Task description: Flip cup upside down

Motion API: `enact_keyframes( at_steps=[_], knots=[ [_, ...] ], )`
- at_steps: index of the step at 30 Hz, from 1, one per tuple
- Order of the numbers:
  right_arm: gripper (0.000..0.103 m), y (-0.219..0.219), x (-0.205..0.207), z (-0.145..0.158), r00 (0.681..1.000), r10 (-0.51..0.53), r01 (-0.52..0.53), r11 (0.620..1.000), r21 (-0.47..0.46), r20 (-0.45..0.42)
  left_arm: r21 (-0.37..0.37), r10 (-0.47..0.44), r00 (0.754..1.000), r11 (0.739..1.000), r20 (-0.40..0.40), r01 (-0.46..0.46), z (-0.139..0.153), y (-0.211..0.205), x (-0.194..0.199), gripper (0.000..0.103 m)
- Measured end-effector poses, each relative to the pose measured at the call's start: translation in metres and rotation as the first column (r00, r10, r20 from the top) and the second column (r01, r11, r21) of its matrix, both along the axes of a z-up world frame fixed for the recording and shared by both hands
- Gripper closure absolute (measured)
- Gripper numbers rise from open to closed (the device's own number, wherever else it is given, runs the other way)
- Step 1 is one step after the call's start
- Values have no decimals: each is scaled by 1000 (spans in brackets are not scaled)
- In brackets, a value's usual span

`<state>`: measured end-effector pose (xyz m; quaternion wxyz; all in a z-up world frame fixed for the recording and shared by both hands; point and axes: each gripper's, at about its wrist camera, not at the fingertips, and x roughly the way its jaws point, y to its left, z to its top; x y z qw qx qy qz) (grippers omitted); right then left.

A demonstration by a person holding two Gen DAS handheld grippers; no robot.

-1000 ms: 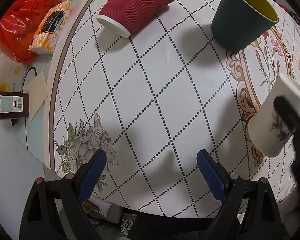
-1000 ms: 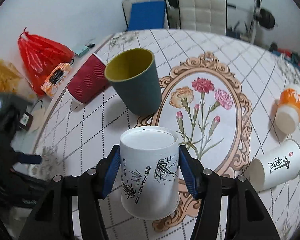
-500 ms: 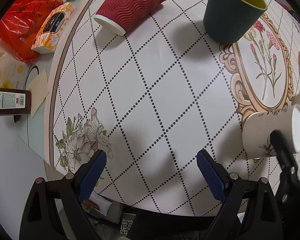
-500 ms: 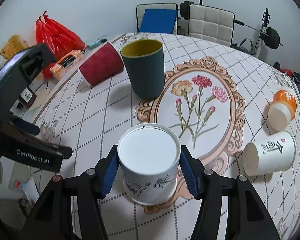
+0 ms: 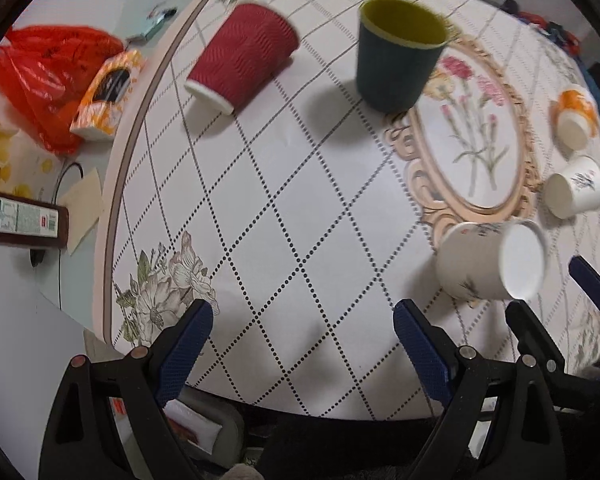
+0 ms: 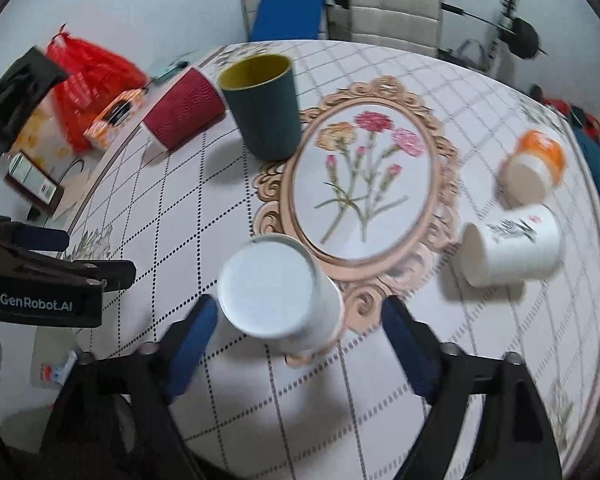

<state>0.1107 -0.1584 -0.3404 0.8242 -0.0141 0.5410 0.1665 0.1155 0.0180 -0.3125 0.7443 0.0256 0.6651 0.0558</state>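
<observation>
A white paper cup with a plant print [image 6: 278, 292] stands upside down on the table, base up, near the front edge of the oval flower frame. It also shows in the left wrist view [image 5: 490, 258]. My right gripper [image 6: 300, 344] is open, its blue pads apart on either side of the cup and not touching it. My left gripper [image 5: 300, 344] is open and empty over the table's near left part.
A dark green cup [image 6: 262, 110] stands upright at the back. A red ribbed cup [image 6: 182, 110] lies on its side beside it. A white cup [image 6: 510, 246] and an orange cup [image 6: 534, 164] lie at the right. A red bag [image 6: 92, 88] and boxes lie off the table's left edge.
My right gripper turned the white cup base up, set it on the table and opened; the pads now stand apart from it. My left gripper drew back slightly.
</observation>
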Motion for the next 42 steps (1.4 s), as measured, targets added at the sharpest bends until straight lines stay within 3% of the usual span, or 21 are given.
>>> enact_keyframes(
  at_steps=[4, 8, 11, 26, 42],
  knots=[
    [10, -16, -16, 18, 989, -124, 119, 991, -68, -75, -6, -43, 998, 999, 52, 44, 25, 1, -16, 10],
    [9, -31, -38, 41, 962, -244, 230, 965, -123, -123, -14, -75, 992, 997, 100, 77, 49, 2, -35, 4],
    [8, -35, -50, 58, 946, -288, 268, 953, -143, -149, -19, -97, 987, 995, 127, 100, 67, -1, -47, 4],
    [8, -53, -97, 149, 935, -343, 335, 938, -90, -88, -47, -95, 963, 993, 251, 110, 149, -19, -94, 4],
    [8, -74, -162, 291, 940, -337, 340, 939, -49, 56, -98, -75, 945, 989, 317, 111, 258, -31, -152, 4]
  ],
)
